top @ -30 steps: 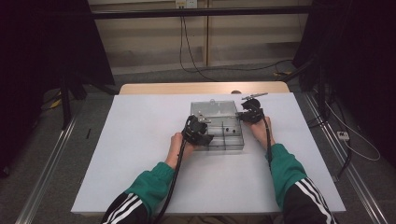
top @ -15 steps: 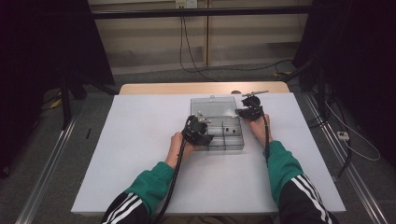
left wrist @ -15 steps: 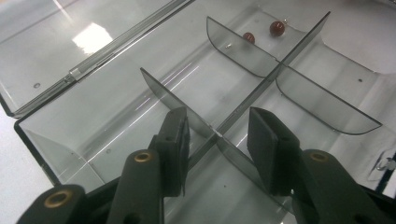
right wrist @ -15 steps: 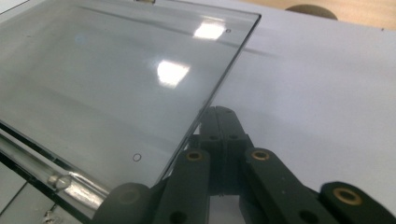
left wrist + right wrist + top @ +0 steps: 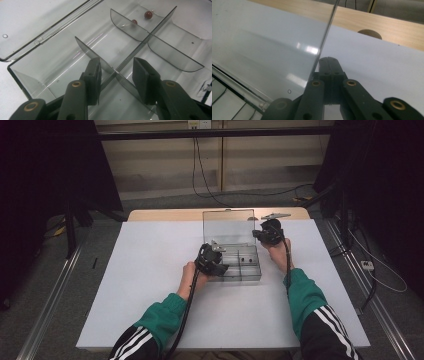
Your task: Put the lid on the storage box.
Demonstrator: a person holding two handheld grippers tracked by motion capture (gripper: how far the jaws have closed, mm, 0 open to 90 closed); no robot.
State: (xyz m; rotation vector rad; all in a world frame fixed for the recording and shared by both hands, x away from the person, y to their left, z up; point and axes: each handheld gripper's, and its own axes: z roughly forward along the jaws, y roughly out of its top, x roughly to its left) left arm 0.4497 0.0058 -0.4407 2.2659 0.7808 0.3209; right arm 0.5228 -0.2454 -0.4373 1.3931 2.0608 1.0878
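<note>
A clear plastic compartment box [image 5: 241, 278] sits on the white table with its lid [image 5: 228, 224] standing open at the back. My left gripper [image 5: 221, 266] reaches in over the box's front left. In the left gripper view its jaws stand apart [image 5: 117, 67] astride the crossing of the grey dividers [image 5: 152, 27], with the pads clear of them. Two small red beads [image 5: 148, 15] lie in a far compartment. My right gripper [image 5: 259, 235] is at the lid's right edge. In the right gripper view it is shut [image 5: 329, 60] with nothing between its jaws, right beside the clear lid's edge [image 5: 322, 47].
The white table [image 5: 150, 285] has free room to the left, right and front of the box. A wooden strip [image 5: 387, 22] runs along the far edge, with a grey metal object [image 5: 275, 215] lying on it. Dark curtains and floor cables surround the table.
</note>
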